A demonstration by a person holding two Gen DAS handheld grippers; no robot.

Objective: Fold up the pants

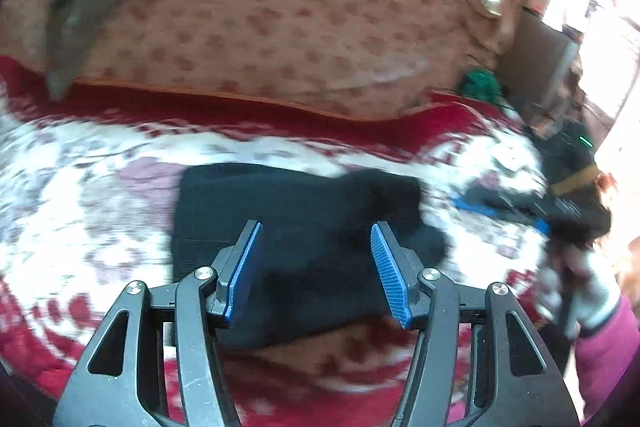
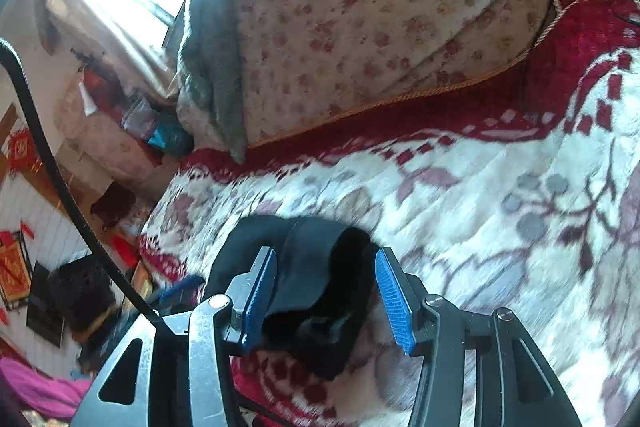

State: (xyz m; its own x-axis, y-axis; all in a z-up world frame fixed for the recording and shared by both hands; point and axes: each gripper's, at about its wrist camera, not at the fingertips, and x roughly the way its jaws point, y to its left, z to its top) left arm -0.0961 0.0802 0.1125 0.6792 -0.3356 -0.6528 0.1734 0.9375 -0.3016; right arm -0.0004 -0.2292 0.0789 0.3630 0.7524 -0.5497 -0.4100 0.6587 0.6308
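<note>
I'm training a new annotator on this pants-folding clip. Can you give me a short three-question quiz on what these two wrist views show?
1. True or false: the black pants lie in a folded bundle on the red and white floral blanket.
2. Multiple choice: how do the jaws of the left gripper stand? A) shut on the pants B) open, gripping nothing C) hidden from view
3. Fill in: beyond the blanket lies a cream quilt printed with small ____ flowers.

Key
1. True.
2. B. The right gripper is open too, with the pants between its pads but not pinched.
3. Red.
</note>
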